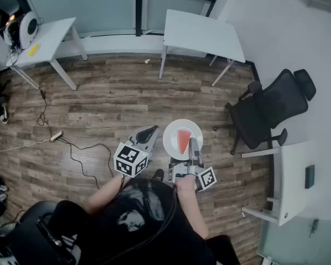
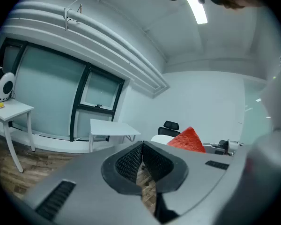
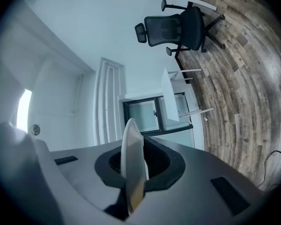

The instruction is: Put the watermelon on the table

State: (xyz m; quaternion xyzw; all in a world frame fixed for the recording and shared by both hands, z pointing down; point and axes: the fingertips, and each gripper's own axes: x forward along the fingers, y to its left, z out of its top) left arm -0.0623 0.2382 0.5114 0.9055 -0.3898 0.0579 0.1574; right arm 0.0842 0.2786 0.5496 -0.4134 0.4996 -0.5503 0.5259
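A red watermelon slice point(image 1: 182, 141) lies on a round white plate point(image 1: 174, 142) that is held above the wood floor in front of me. My right gripper point(image 1: 193, 144) is shut on the plate's near rim. In the right gripper view the plate point(image 3: 132, 163) stands edge-on between the pads. My left gripper point(image 1: 153, 130) hovers just left of the plate, shut and empty, its pads meeting at the tips point(image 2: 141, 146). From the left gripper view the watermelon point(image 2: 189, 139) shows as a red wedge on the plate point(image 2: 161, 138) to the right.
A white table point(image 1: 201, 32) stands ahead by the window, with another point(image 1: 44, 37) at the far left bearing a white device point(image 1: 22, 29). A black office chair point(image 1: 270, 109) and a third table point(image 1: 295, 181) are to the right. Cables point(image 1: 71, 148) trail over the floor on the left.
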